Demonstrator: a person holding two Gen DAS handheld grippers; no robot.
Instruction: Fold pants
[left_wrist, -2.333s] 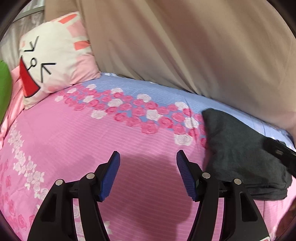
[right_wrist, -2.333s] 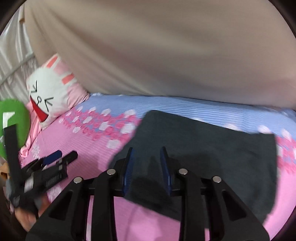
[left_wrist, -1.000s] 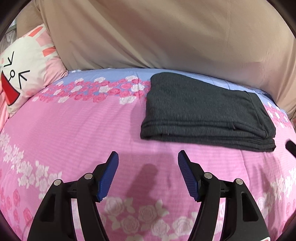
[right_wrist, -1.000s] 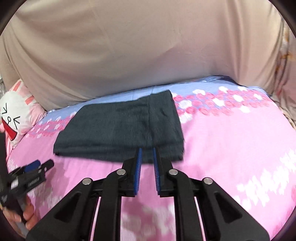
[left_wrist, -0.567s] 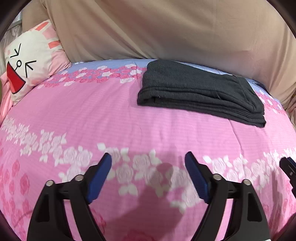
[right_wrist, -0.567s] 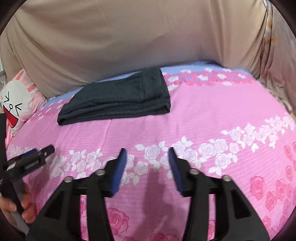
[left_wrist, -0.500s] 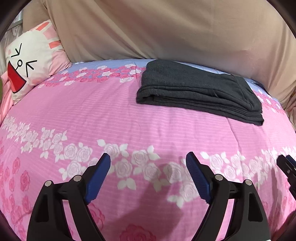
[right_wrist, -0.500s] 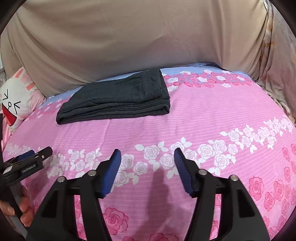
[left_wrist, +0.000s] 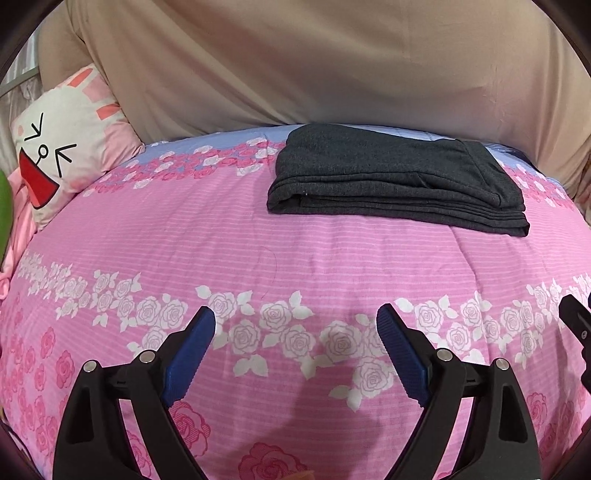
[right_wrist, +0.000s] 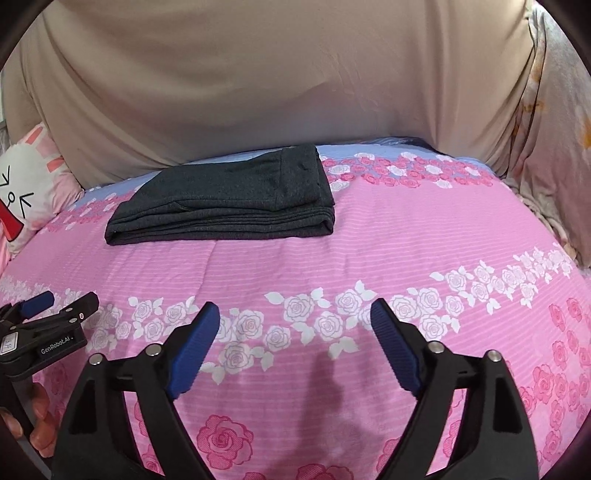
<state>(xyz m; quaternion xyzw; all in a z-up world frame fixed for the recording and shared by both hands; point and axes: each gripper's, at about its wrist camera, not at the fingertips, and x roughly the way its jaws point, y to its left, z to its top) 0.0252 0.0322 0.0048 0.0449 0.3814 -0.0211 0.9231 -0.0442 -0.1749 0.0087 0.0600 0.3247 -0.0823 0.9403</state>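
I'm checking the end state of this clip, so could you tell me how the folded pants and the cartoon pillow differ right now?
The pants are dark grey and plain; the pillow is white and pink with a printed cartoon face. The pants lie flat in a layered stack near the far middle of the bedspread; the pillow is propped up at the far left edge. Both rest on the bed, and neither the left tool nor the right tool touches them.

A bed (left_wrist: 207, 236) under a pink rose-print cover (blue stripe along the far edge), a beige drape (left_wrist: 295, 62) behind, a cartoon-face pillow (left_wrist: 62, 147) at left.
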